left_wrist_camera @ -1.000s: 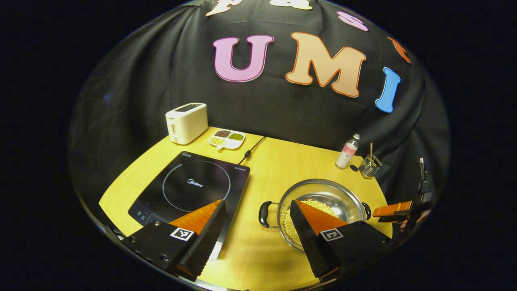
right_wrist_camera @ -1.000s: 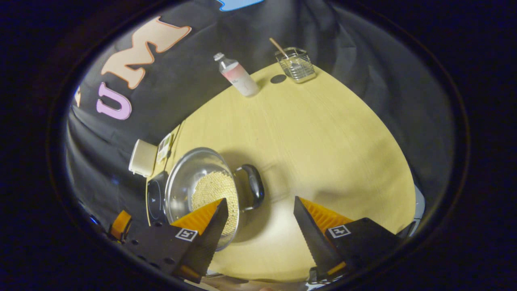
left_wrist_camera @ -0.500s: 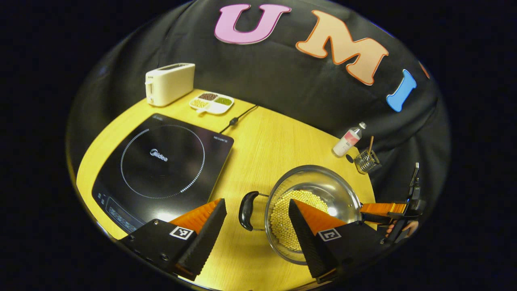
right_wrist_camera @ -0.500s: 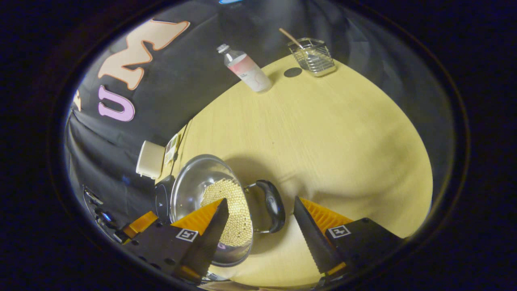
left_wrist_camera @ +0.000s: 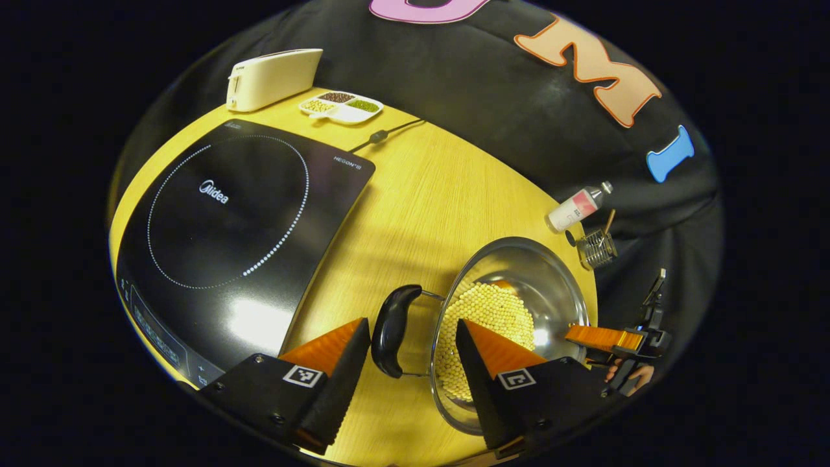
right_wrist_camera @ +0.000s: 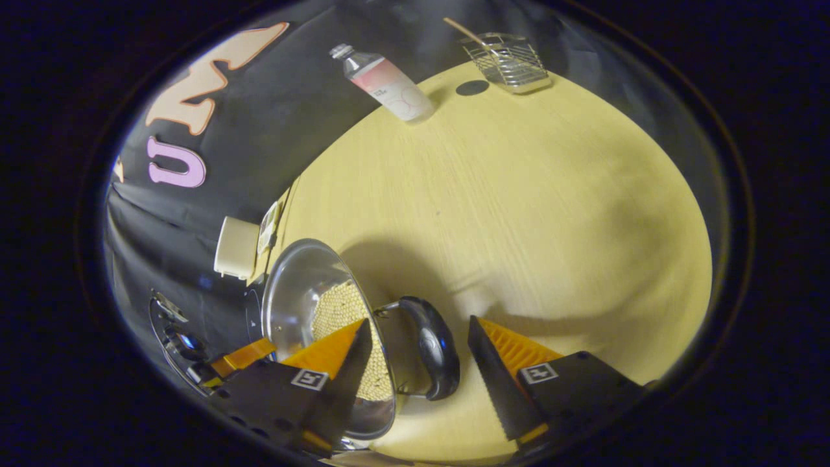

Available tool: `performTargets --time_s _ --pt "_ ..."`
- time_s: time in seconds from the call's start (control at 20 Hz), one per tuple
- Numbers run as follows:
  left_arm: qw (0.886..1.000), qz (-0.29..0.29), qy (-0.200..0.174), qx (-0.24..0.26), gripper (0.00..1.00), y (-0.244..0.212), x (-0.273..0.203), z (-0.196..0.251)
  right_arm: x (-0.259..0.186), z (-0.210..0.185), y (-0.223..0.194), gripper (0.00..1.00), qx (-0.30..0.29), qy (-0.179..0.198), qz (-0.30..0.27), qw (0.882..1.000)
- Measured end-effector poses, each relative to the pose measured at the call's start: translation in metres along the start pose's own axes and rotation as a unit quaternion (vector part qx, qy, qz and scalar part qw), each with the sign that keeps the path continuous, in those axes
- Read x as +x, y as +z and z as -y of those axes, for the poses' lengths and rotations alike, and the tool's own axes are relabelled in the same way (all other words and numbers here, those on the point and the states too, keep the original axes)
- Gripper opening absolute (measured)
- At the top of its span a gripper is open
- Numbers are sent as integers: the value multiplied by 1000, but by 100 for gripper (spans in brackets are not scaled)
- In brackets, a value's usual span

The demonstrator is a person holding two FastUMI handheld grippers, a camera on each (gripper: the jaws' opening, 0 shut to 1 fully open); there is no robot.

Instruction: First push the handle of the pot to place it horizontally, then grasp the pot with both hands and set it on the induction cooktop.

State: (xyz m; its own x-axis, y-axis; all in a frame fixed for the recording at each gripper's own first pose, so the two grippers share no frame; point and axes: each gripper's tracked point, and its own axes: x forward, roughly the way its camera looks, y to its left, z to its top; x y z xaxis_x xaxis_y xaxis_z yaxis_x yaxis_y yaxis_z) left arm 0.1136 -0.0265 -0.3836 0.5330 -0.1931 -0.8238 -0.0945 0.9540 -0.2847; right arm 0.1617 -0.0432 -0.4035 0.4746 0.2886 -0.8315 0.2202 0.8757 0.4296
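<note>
A steel pot holding pale round beans stands on the yellow table, right of the black induction cooktop. In the left gripper view its near black handle lies between the spread fingers of my left gripper, which is open and not touching it. In the right gripper view the pot shows its other black handle between the fingers of my right gripper, which is open too. The right gripper also appears beyond the pot in the left gripper view, held by a hand.
A cream toaster, a divided dish of beans and the cooktop's cord sit at the table's back. A bottle and a wire basket stand at the far edge behind the pot.
Both grippers have come down and closer to the pot. Each handle now lies between a gripper's open fingers. The pot has stayed in place.
</note>
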Motion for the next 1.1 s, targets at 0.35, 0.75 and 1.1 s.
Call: performTargets --time_s 0.35,0.75,1.1 --pt "1000 -19 13 -9 64 -8 14 -5 8 1 -7 57 -11 -1 -21 1000" --pt "999 -11 16 -28 55 -12 15 -5 9 2 -3 46 -32 -22 1 999" --pt "1000 -2 8 -11 52 -23 -9 2 -22 0 -12 53 -45 -25 13 999"
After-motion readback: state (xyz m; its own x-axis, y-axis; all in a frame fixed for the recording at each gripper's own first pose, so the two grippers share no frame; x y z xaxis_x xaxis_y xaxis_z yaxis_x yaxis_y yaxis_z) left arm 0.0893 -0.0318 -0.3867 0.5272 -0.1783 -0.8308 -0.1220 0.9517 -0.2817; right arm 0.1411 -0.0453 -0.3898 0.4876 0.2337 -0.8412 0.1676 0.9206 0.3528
